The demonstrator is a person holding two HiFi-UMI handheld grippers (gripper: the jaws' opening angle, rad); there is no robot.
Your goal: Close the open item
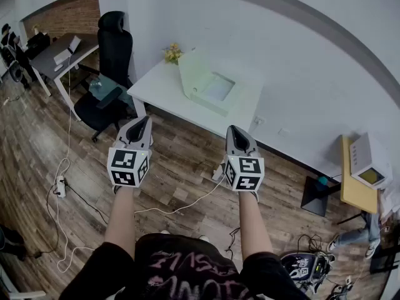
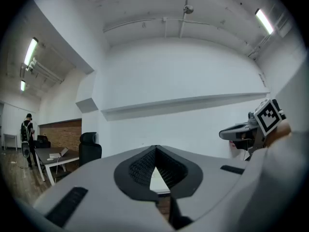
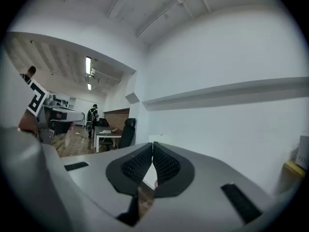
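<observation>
A pale green box (image 1: 211, 91) sits open on the white table (image 1: 161, 87) against the wall, its lid (image 1: 189, 72) standing upright on the left side. I stand on the wooden floor, well short of the table. My left gripper (image 1: 142, 124) and right gripper (image 1: 235, 133) are held side by side at chest height, pointing toward the table, both clear of the box. In the left gripper view the jaws meet at the tips (image 2: 155, 149), empty. The right gripper (image 3: 152, 144) is likewise shut on nothing. The right gripper's marker cube (image 2: 267, 116) shows at that view's right.
A black office chair (image 1: 111, 52) stands left of the table, with a grey desk (image 1: 61, 54) beyond it. Yellow flowers (image 1: 172, 52) sit at the table's back. Cables and a power strip (image 1: 60, 186) lie on the floor. A yellow shelf (image 1: 354, 183) is at right. A person (image 3: 91, 116) stands far off.
</observation>
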